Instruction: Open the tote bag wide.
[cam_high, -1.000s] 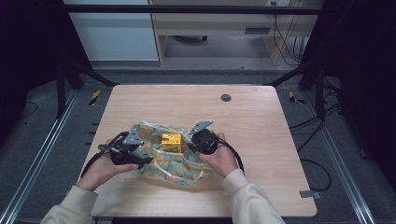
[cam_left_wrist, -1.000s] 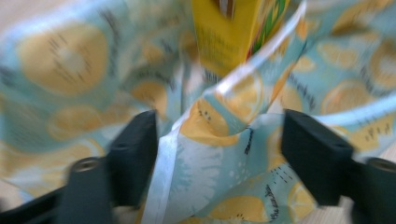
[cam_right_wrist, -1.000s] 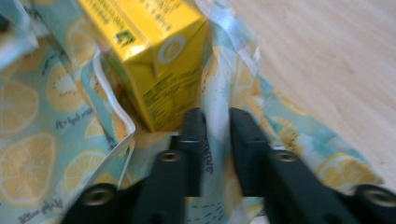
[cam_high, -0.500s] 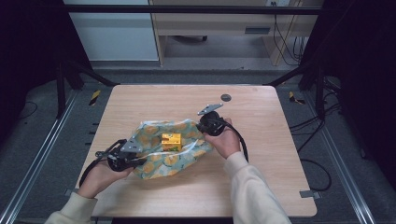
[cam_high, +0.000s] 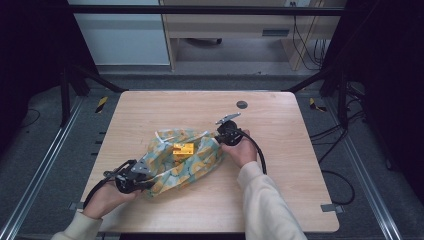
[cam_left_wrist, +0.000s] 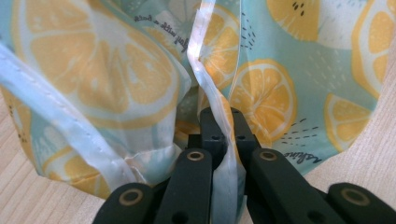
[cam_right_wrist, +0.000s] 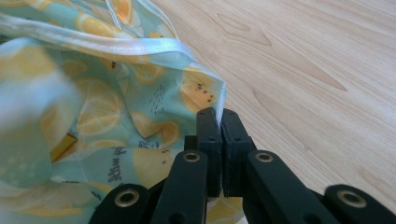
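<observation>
Wooden table: lemon-print bag lies slightly left of centre, stretched from 7 to 1 o'clock. Left gripper, at the bag's 7 o'clock end, jaws clamped on its edge seam. Right gripper, at 1 o'clock, jaws pinching a corner. Yellow box rests mid-bag.

Left tongs now drawn back toward the near-left corner of the surface, right tongs carried farther away to the right, lemon-print bag pulled out longer on a diagonal between them.
</observation>
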